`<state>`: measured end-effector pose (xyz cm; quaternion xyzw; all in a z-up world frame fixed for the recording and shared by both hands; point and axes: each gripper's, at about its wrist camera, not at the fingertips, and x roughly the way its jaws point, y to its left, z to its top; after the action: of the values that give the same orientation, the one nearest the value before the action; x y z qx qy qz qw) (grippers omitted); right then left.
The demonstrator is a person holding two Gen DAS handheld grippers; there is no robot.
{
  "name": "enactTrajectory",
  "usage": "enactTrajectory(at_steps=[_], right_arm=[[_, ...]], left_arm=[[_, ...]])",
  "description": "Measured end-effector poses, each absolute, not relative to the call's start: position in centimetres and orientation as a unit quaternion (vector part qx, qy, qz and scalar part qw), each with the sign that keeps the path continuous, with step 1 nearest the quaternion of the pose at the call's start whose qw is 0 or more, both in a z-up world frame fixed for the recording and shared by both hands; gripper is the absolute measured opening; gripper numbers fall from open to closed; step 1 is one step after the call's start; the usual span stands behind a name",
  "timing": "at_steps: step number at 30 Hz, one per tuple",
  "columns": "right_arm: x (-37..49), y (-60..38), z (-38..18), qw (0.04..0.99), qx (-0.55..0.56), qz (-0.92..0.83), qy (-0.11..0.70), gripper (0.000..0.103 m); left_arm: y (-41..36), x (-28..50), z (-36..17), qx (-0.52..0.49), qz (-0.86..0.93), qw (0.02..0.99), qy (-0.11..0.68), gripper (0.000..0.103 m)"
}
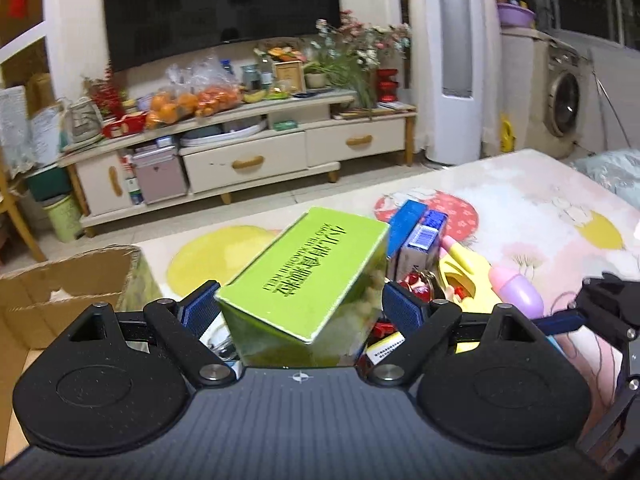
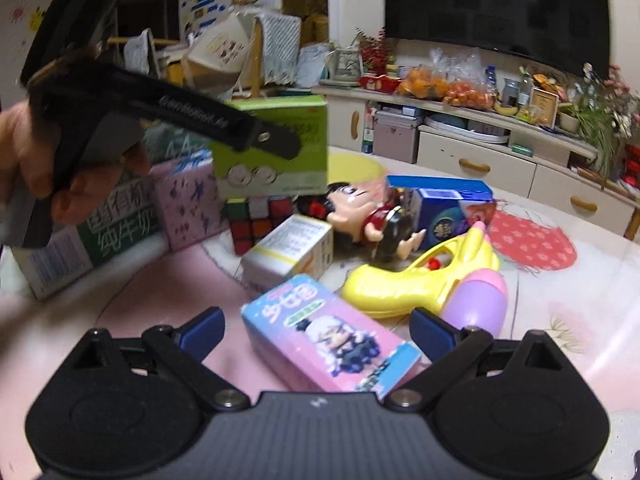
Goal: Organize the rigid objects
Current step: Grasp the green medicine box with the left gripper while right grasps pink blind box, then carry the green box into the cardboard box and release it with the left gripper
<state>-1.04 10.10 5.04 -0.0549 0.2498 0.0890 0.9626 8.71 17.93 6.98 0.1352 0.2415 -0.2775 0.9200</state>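
1. Up above the table [image 2: 600,264], the left gripper [image 1: 300,304] has its jaws clamped on a green box [image 1: 308,276], lifted over the Rubik's cube [image 2: 256,224].
2. Behind the cube stand a pink carton [image 2: 188,200] and a milk carton [image 2: 80,240].
3. Right of the cube lie a doll [image 2: 360,208], a blue box [image 2: 448,208] and a yellow toy [image 2: 420,280].
4. Near the cube, the right gripper [image 2: 316,328] has its jaws apart around a pastel box [image 2: 328,336], not touching.
5. Writing on the green box is unreadable.

milk carton [image 2: 80,240] half hidden, doll [image 2: 360,208] blurred

television [image 1: 216,4] | TV cabinet [image 1: 244,160] | oranges [image 1: 188,104] | washing machine [image 1: 564,100]
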Motion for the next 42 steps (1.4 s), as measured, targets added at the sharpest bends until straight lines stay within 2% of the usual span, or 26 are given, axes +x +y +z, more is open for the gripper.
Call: enactTrajectory(at_steps=[2, 6, 8, 11, 14, 17, 19, 21, 23, 25, 29, 31, 42], right_arm=[[-1.0, 10.2, 4.9, 0.962, -0.061, 0.085, 0.251, 0.09], [-1.1, 10.4, 5.0, 0.962, -0.062, 0.092, 0.25, 0.089], [-1.3, 10.8, 5.0, 0.96, -0.077, 0.095, 0.252, 0.089], [-1.6, 11.3, 5.1, 0.956, -0.084, 0.107, 0.258, 0.089], [-1.7, 11.5, 5.0, 0.953, -0.088, 0.108, 0.268, 0.089], [-1.6, 12.1, 4.8, 0.951, -0.092, 0.109, 0.274, 0.093], [-1.4, 12.5, 4.5, 0.95, -0.099, 0.106, 0.276, 0.098], [-1.3, 12.8, 4.2, 0.949, -0.104, 0.098, 0.28, 0.099], [-1.3, 13.0, 4.0, 0.949, -0.106, 0.098, 0.279, 0.092], [-1.2, 12.8, 4.1, 0.949, -0.093, 0.107, 0.282, 0.075], [-1.3, 12.9, 4.3, 0.948, -0.085, 0.118, 0.284, 0.061], [-1.3, 13.1, 4.3, 0.947, -0.08, 0.121, 0.285, 0.045], [-2.4, 13.6, 5.7, 0.956, -0.03, 0.096, 0.277, 0.043]], left_arm=[[17.7, 9.0, 6.8, 0.142, -0.276, 0.92, 0.241, 0.103], [17.8, 9.3, 6.6, 0.137, -0.273, 0.92, 0.246, 0.097], [17.7, 8.6, 6.7, 0.137, -0.268, 0.923, 0.238, 0.09], [17.5, 8.1, 6.8, 0.132, -0.261, 0.928, 0.232, 0.072], [17.6, 7.9, 6.9, 0.115, -0.249, 0.932, 0.237, 0.061], [17.6, 7.7, 7.0, 0.11, -0.235, 0.936, 0.239, 0.061], [17.7, 7.5, 7.1, 0.102, -0.221, 0.939, 0.243, 0.061], [17.7, 7.2, 7.2, 0.096, -0.214, 0.941, 0.245, 0.061], [17.7, 6.8, 7.3, 0.094, -0.206, 0.942, 0.246, 0.061], [17.8, 6.6, 7.3, 0.092, -0.203, 0.943, 0.247, 0.061], [18.0, 5.8, 7.6, 0.091, -0.206, 0.942, 0.251, 0.061], [18.2, 5.3, 7.8, 0.088, -0.206, 0.942, 0.252, 0.061], [20.5, 3.1, 10.5, 0.058, -0.211, 0.944, 0.245, 0.061]])
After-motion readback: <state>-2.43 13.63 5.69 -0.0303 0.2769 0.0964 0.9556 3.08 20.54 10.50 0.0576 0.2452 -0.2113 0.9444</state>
